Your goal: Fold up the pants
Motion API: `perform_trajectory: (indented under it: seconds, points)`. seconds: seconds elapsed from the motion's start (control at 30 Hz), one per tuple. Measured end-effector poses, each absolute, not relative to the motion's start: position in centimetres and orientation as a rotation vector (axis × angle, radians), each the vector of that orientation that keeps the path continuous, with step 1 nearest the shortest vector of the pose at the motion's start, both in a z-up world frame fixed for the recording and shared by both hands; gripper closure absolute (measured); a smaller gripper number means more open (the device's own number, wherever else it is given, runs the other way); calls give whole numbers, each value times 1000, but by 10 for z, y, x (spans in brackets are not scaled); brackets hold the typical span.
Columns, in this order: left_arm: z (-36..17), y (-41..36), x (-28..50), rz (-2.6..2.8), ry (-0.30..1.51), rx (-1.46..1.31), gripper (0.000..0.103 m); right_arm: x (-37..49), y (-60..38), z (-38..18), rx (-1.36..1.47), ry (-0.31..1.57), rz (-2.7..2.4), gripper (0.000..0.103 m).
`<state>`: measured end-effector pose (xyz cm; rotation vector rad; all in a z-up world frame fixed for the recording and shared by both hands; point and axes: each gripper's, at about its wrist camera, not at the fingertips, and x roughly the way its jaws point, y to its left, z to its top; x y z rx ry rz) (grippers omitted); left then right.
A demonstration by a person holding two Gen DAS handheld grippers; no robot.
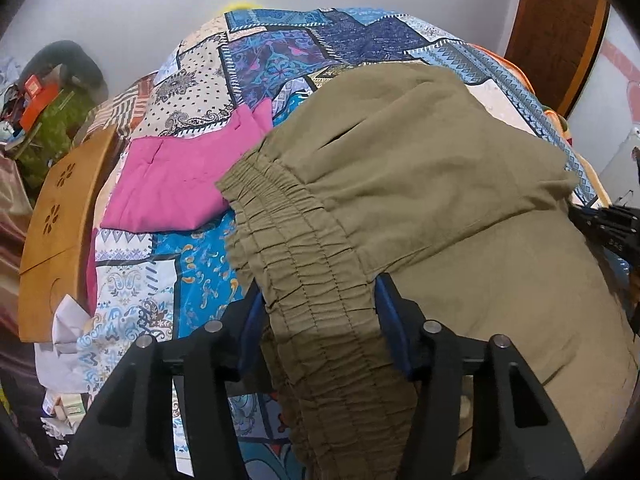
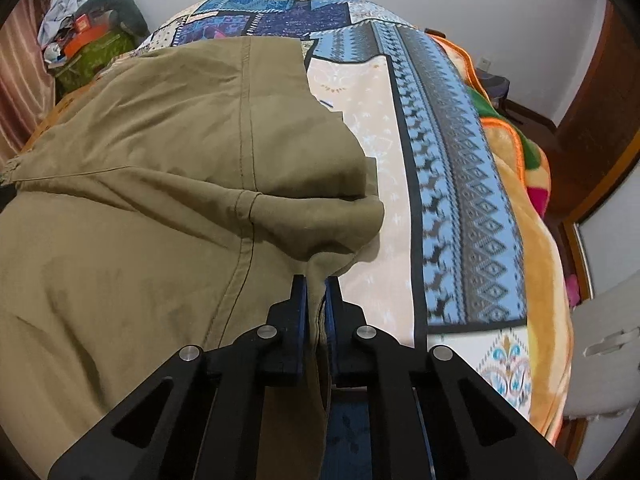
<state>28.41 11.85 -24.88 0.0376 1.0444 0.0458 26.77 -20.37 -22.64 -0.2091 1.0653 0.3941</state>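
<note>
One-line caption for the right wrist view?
Right gripper pinches a fold of olive pants on a patterned bedspread.

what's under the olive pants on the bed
The patchwork bedspread lies under the olive pants, showing all around them. The pink garment sits beside the waistband, possibly tucked slightly beneath. Anything else under the pants is covered.
</note>
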Motion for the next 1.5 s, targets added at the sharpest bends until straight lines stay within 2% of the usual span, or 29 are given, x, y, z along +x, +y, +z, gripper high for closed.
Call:
perform_trajectory:
  seconds: [0.23,0.27,0.43,0.47,0.57,0.6,0.77,0.93,1.0,1.07,1.2,1.27,1.37,1.5]
  points:
    - [-238,122,275,11,1038,8,49,257,-225,-222,-128,1108,347,96]
    - [-234,122,273,10,1030,10,49,257,-227,-219,-126,1116,346,91]
    - [-209,131,274,28,985,-11,45,256,-232,-198,-155,1102,338,85]
    - [-206,134,278,38,982,-16,44,258,-233,-193,-147,1087,341,80]
    - [-206,143,291,71,982,-22,42,271,-233,-179,-109,1033,343,58]
    - [-207,146,296,79,989,-31,39,278,-232,-176,-99,1007,344,58]
    - [-225,155,316,95,1052,-106,31,305,-215,-179,-124,974,346,57]
    - [-252,150,330,97,1106,-114,28,325,-201,-204,-98,1031,416,57]
    - [-261,150,332,115,1107,-98,22,329,-197,-217,-74,1067,444,57]
    - [-267,150,332,119,1102,-85,21,329,-193,-228,-72,1093,459,57]
    - [-267,149,330,127,1066,-39,24,318,-192,-227,-122,1063,468,78]
    - [-265,143,328,154,1037,19,26,313,-193,-228,-121,1066,476,85]
    - [-265,137,326,226,1002,91,25,310,-188,-229,-158,1046,448,87]
    - [-270,148,328,224,1023,29,23,307,-185,-235,-178,1032,411,88]
